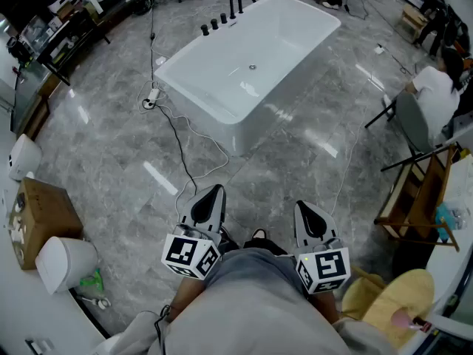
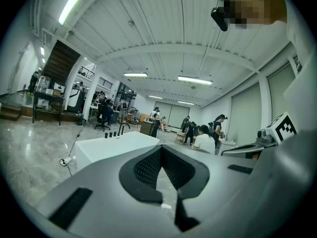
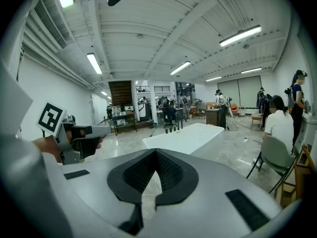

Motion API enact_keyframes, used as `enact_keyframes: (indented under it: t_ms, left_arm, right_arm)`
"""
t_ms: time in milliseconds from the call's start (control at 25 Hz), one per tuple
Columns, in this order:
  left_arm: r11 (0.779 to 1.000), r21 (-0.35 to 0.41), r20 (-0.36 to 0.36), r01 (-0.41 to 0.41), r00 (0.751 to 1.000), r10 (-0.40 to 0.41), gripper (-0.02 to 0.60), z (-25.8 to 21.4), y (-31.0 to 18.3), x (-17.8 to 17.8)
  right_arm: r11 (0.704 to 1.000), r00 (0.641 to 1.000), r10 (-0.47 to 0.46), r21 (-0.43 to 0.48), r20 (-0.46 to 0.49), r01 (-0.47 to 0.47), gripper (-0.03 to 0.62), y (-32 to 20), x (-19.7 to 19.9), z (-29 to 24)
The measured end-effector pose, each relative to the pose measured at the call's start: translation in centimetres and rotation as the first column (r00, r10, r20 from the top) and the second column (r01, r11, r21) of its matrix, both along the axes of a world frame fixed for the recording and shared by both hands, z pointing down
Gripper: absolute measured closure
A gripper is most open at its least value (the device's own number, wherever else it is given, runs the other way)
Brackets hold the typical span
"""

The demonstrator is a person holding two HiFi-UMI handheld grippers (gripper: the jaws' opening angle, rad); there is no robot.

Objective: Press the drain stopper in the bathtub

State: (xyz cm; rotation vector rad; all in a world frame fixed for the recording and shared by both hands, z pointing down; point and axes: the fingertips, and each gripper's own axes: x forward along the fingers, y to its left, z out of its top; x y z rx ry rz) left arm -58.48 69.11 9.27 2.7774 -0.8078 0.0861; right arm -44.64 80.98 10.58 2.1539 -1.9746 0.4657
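Note:
A white freestanding bathtub (image 1: 244, 65) stands on the grey marble floor, well ahead of me. Its small round drain stopper (image 1: 252, 67) sits in the middle of the tub floor. Black taps (image 1: 222, 19) line the far rim. My left gripper (image 1: 210, 196) and right gripper (image 1: 311, 214) are held low near my body, side by side, both shut and empty, far short of the tub. The tub (image 2: 114, 145) shows beyond the left gripper (image 2: 161, 148) in its own view. In the right gripper view the tub (image 3: 190, 135) lies beyond the right gripper (image 3: 156, 153).
Black and white cables (image 1: 188, 150) run over the floor from a power strip (image 1: 151, 100) left of the tub. A cardboard box (image 1: 41, 217) and a white bin (image 1: 65, 261) stand at the left. A seated person (image 1: 436, 95) and a wooden rack (image 1: 417, 198) are at the right.

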Motion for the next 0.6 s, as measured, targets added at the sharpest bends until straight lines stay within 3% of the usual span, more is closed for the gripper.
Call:
enact_keyframes:
  t_ms: [600]
  left_arm:
    - [1.000, 0.008, 0.018, -0.022, 1.000, 0.022, 0.575, -0.1, 2.0, 2.7]
  right_arm:
    - [0.999, 1.000, -0.011, 0.043, 0.008, 0.010, 0.582, 1.3, 1.6, -0.5]
